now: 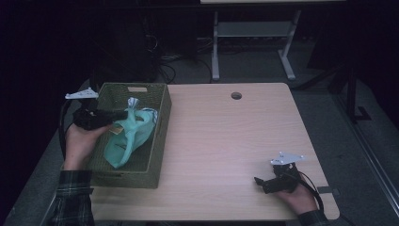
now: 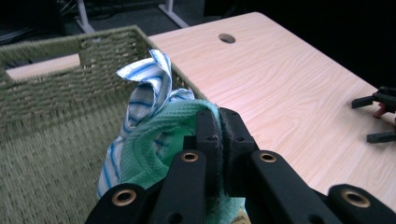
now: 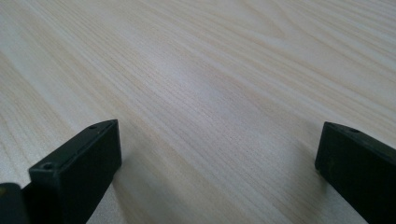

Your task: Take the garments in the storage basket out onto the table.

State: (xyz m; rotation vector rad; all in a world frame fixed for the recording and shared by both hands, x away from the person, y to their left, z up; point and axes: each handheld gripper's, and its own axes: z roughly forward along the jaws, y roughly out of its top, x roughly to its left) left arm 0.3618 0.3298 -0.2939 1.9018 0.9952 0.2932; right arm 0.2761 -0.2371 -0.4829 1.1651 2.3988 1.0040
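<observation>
A green woven basket (image 1: pixel 160 136) stands on the left part of the wooden table (image 1: pixel 226 141). My left gripper (image 1: pixel 126 114) hovers over the basket, shut on a mint-green cloth (image 1: pixel 127 139) that hangs from its jaws down into the basket. In the left gripper view the jaws pinch the green cloth (image 2: pixel 154 144), and a blue-and-white striped cloth (image 2: pixel 144 88) bunches up just behind it. That striped cloth (image 1: pixel 133 102) peeks out above the green one in the high view. My right gripper (image 1: pixel 260 182) rests low on the table near the front right corner, its jaws wide apart over bare wood (image 3: pixel 210 102).
The basket's far wall has a handle slot (image 2: pixel 44 67). A round cable hole (image 1: pixel 236 95) sits near the table's far edge. Beyond the table stand a desk frame (image 1: pixel 254 42) and cables on the floor. My right gripper (image 2: pixel 380 116) appears at the far right of the left gripper view.
</observation>
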